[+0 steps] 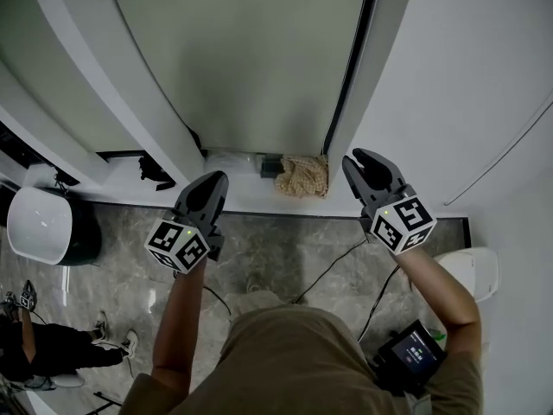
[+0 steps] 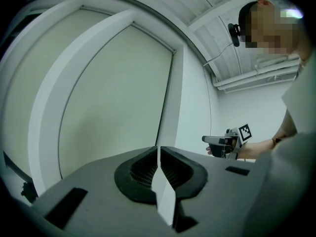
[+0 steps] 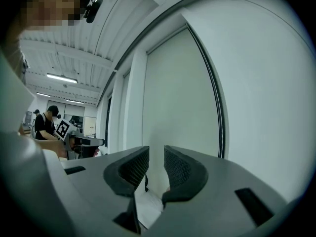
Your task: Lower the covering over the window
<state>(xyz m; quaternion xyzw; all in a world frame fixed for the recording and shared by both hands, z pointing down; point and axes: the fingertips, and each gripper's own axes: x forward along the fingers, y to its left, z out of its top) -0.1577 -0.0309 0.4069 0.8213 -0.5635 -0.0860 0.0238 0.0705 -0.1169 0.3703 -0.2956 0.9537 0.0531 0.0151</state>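
Note:
The pale grey-green window covering (image 1: 251, 59) hangs down over the whole pane between white frame posts; it also fills the left gripper view (image 2: 118, 98) and the right gripper view (image 3: 180, 98). A black strip (image 1: 350, 67) runs along its right edge. My left gripper (image 1: 210, 182) is held in front of the window's lower left, jaws shut with only a thin slit (image 2: 158, 149) and nothing in them. My right gripper (image 1: 363, 164) is at the lower right near the black strip, jaws a little apart (image 3: 156, 154) and holding nothing. Neither gripper touches the covering.
A crumpled beige cloth (image 1: 302, 176) lies on the sill between the grippers. A white bin (image 1: 43, 225) stands at the left, and cables (image 1: 333, 266) and a small screen device (image 1: 415, 353) are on the marble floor. A white wall (image 1: 467, 85) closes the right side. Another person (image 1: 43, 344) is at lower left.

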